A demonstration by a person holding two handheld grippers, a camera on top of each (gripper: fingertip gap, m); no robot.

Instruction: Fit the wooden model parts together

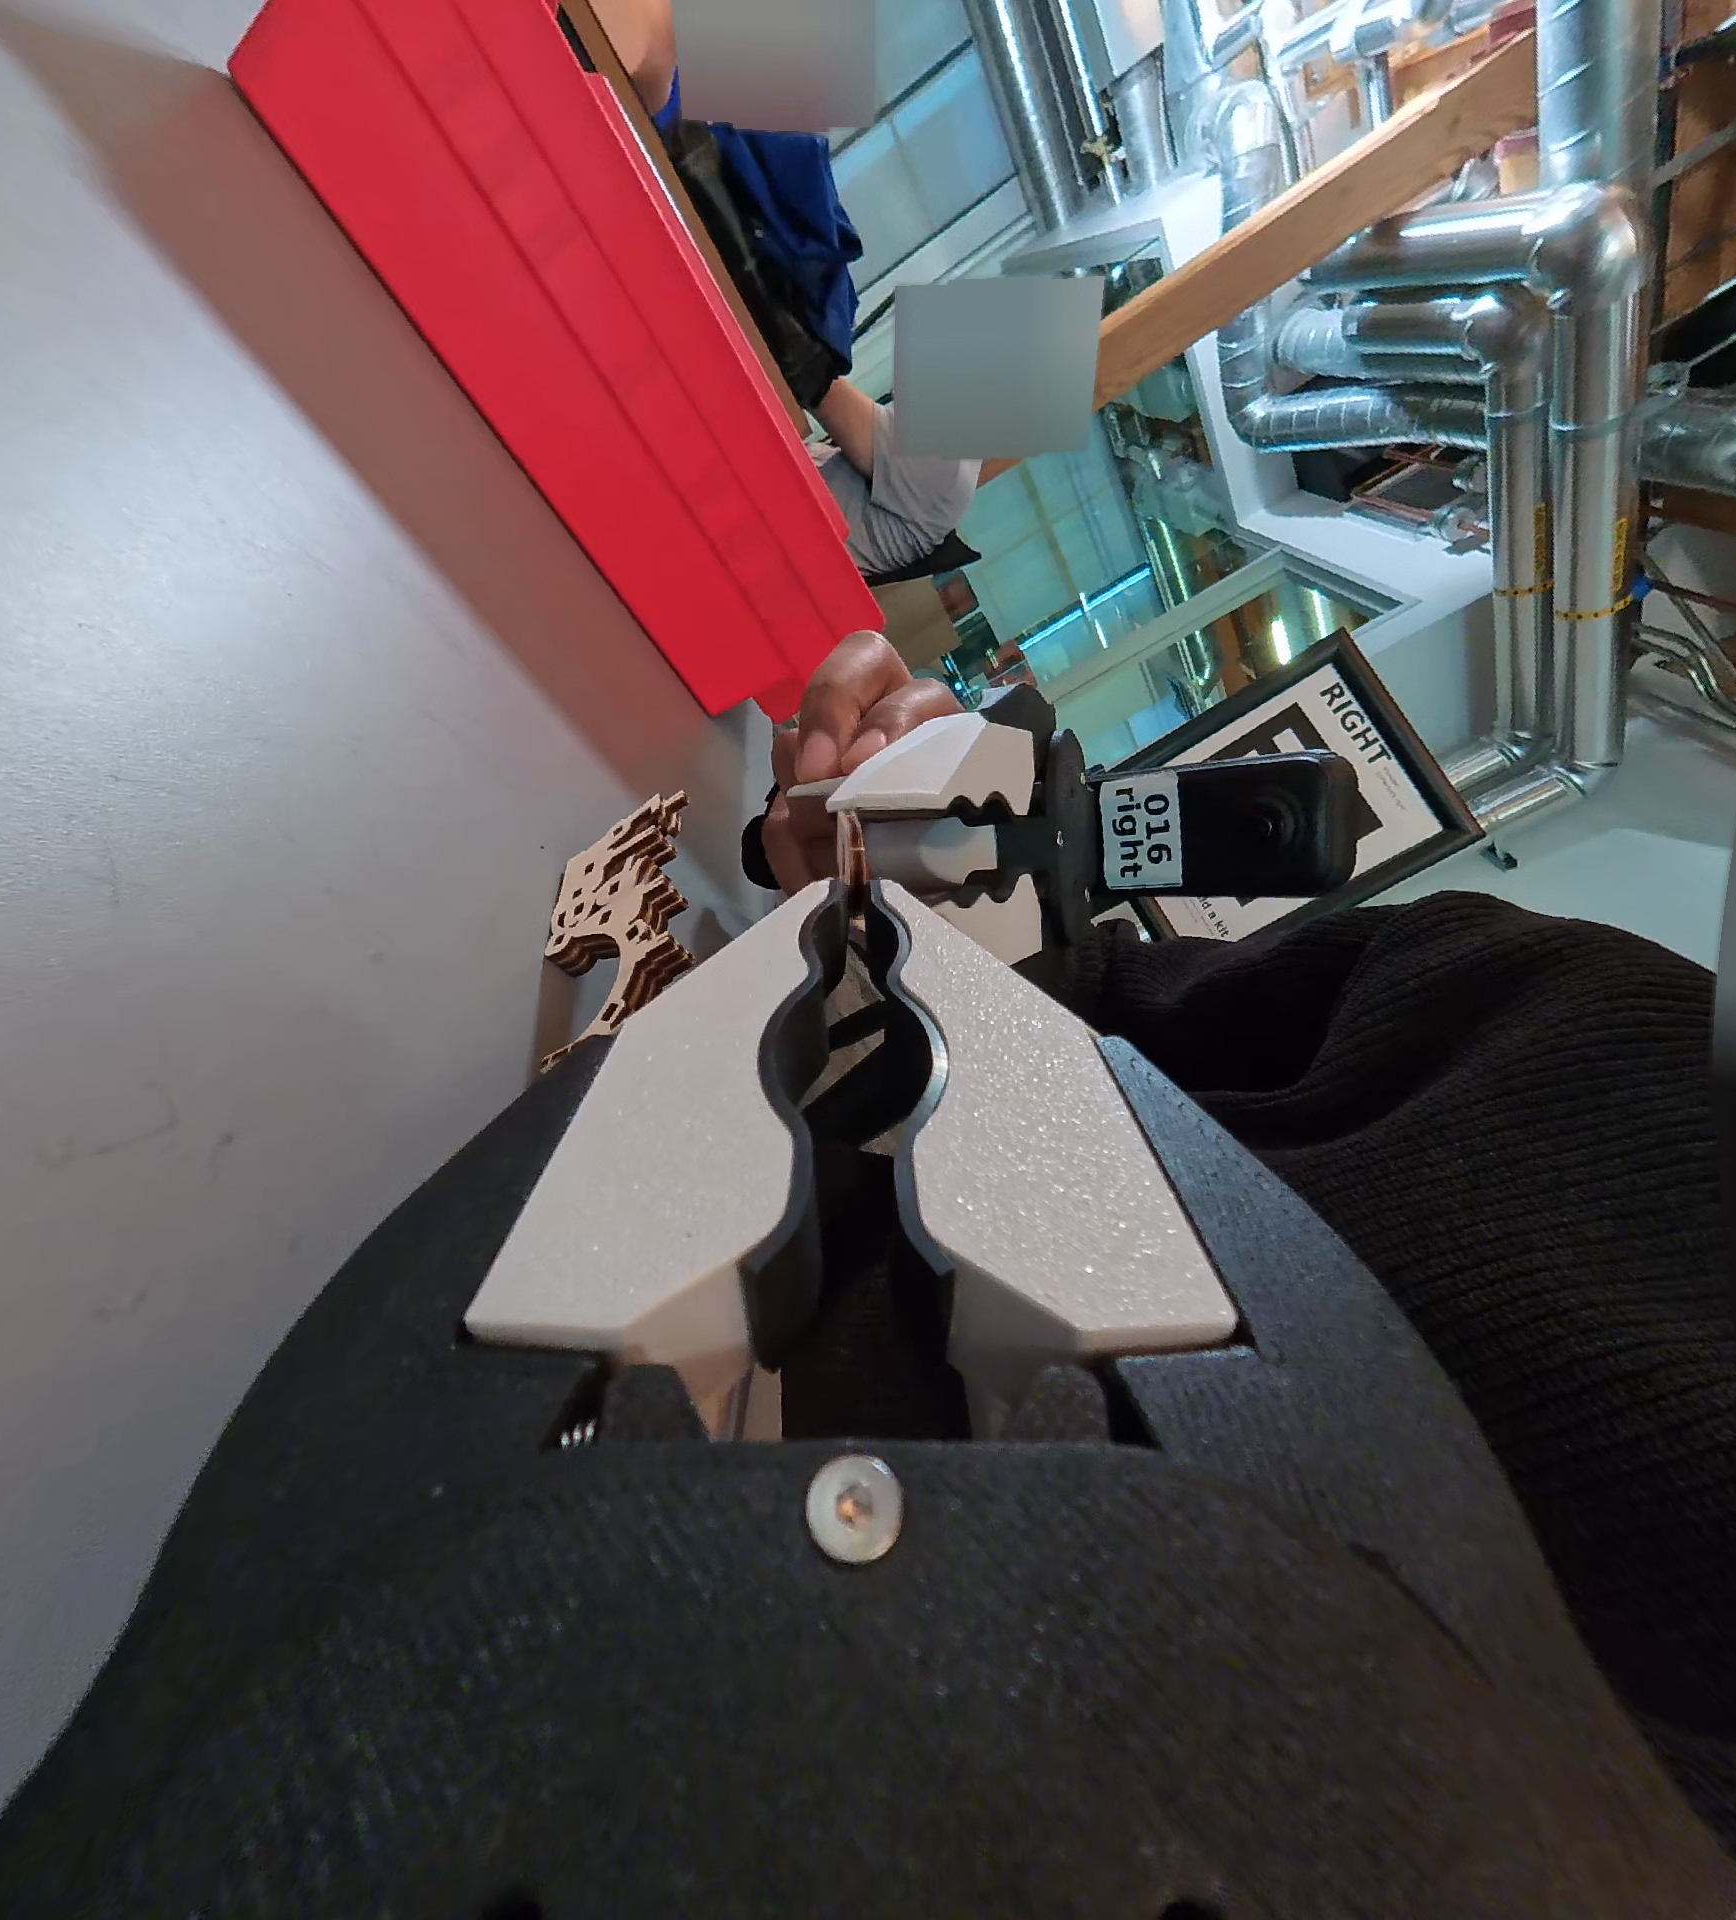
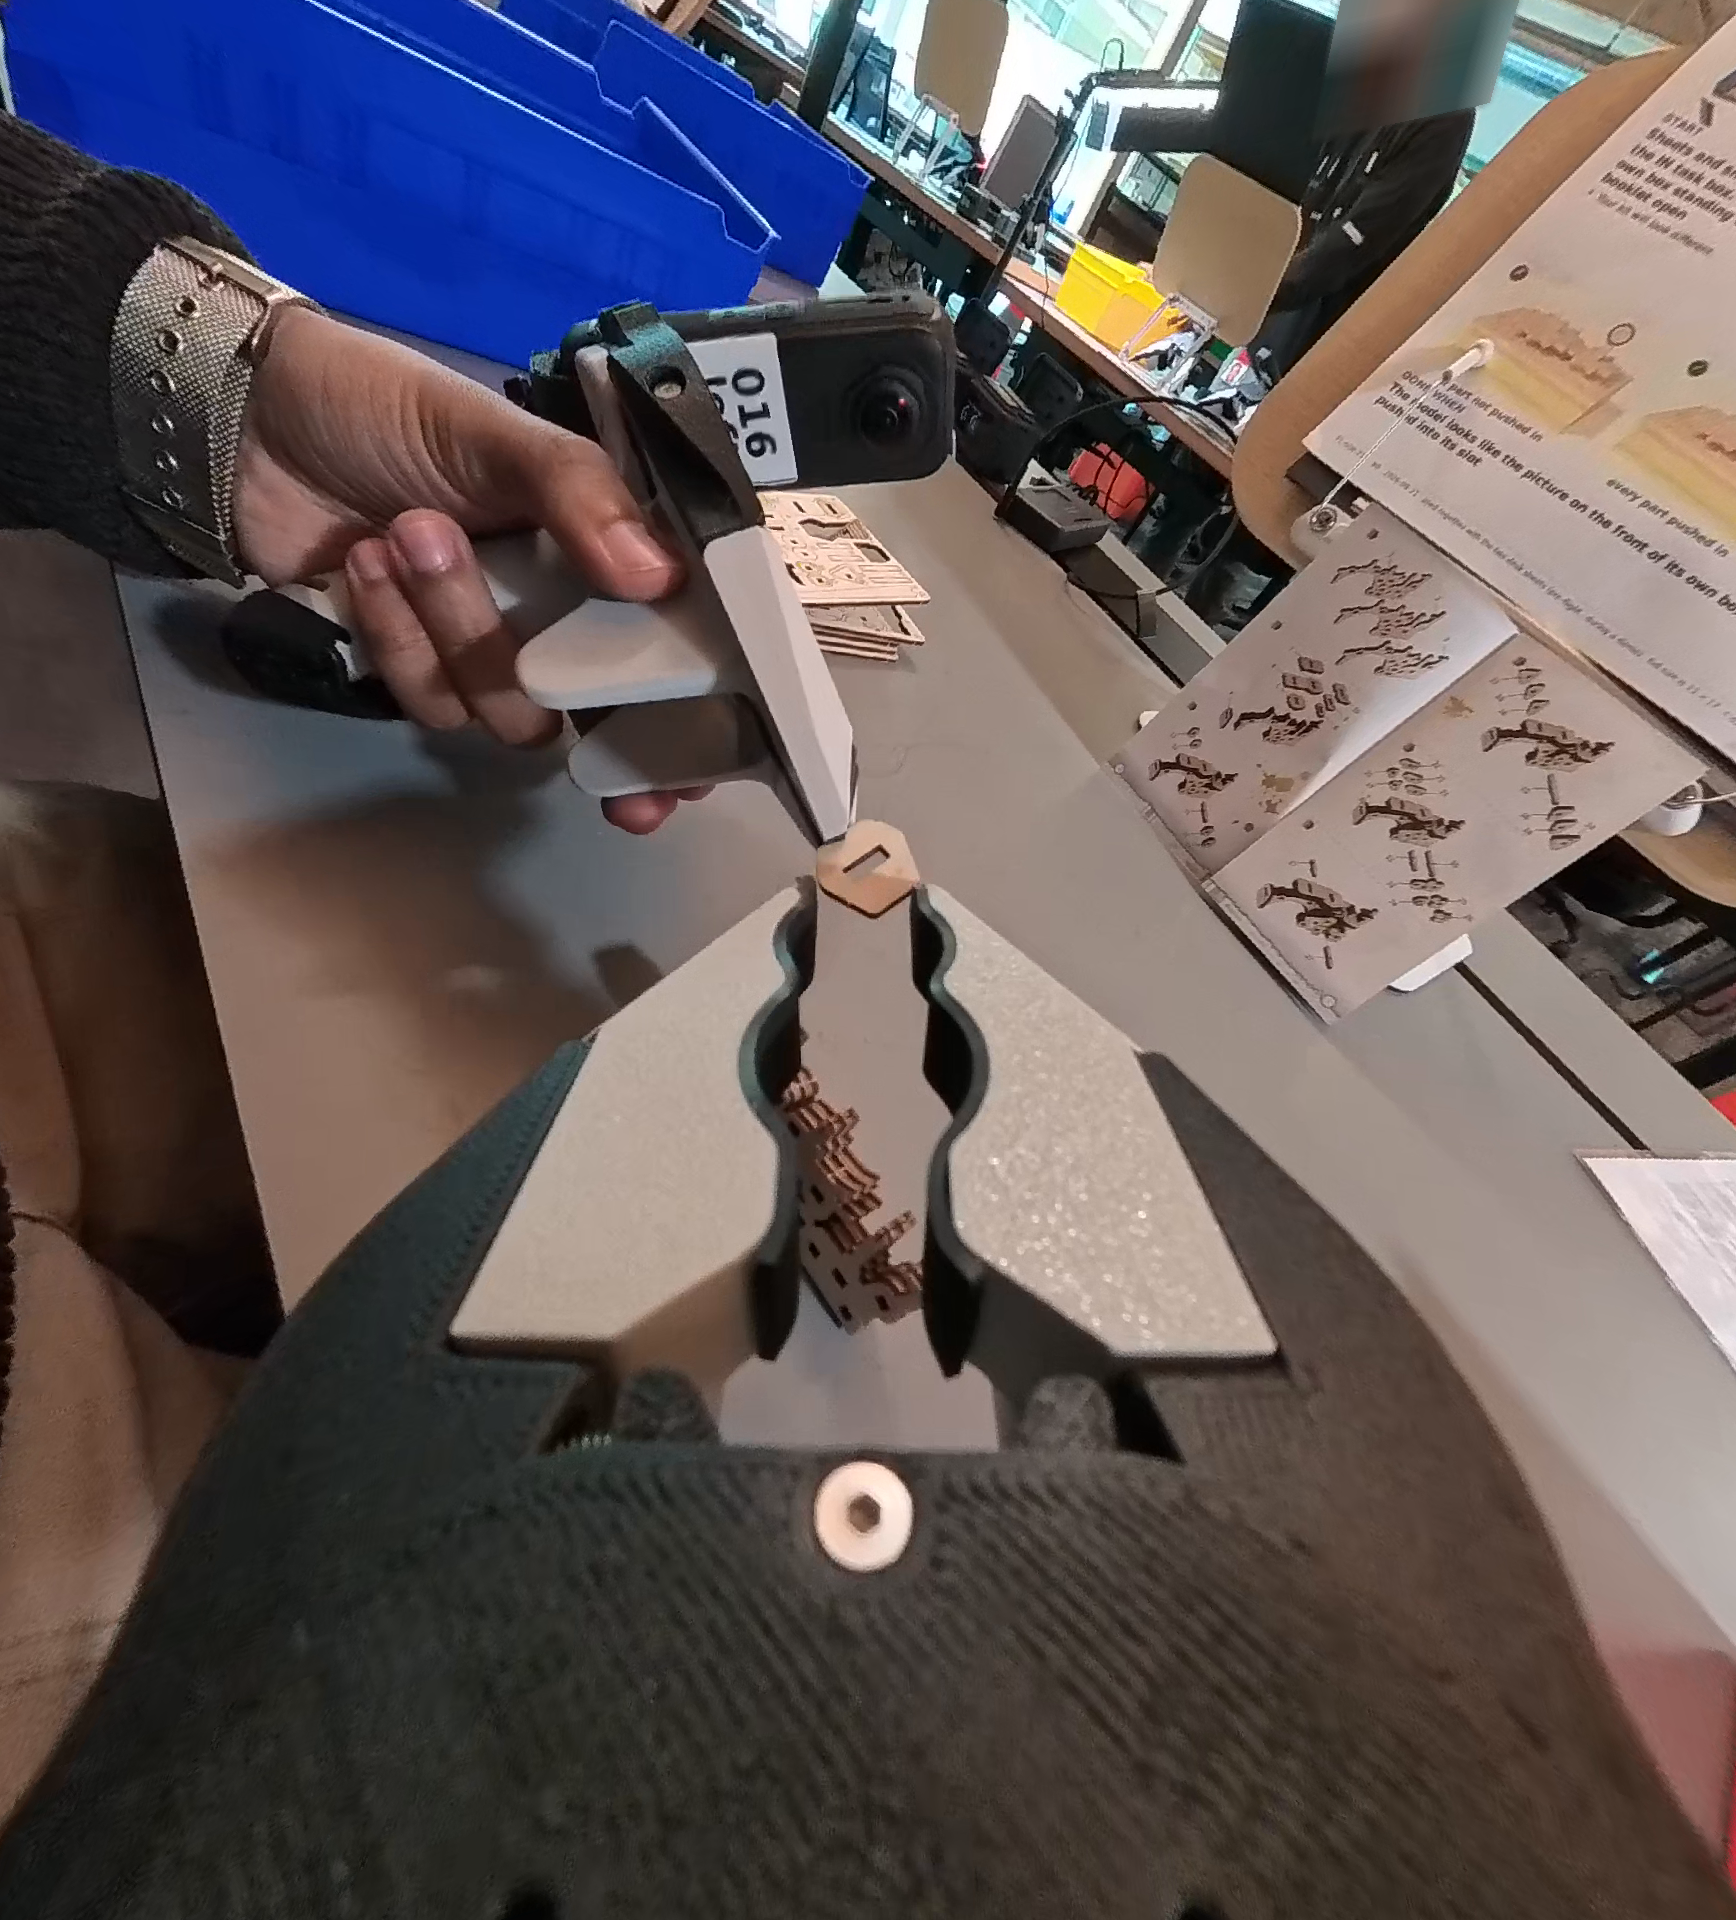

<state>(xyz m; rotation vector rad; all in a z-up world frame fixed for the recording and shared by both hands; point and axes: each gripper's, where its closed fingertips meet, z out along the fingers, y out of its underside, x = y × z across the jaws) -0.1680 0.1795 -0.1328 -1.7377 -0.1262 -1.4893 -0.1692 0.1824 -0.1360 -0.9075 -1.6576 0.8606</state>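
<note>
Grippers meet above the grey table [image 2: 490, 935] at one small hexagonal wooden part [image 2: 866, 871]. Right gripper [image 2: 859, 904] is clamped on its near edge; left gripper [image 2: 838, 816] pinches its far edge. Below the part, on the table, stands the stepped wooden model [image 2: 848, 1226]; beyond it lie wooden sheets [image 2: 843, 566].

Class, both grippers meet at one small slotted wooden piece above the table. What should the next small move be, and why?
Probably the left gripper should let go. The small slotted wooden piece sits pinched at the right gripper fingertips, while the left's tips touch its far edge. The partly built model still waits on the grey table.
</note>
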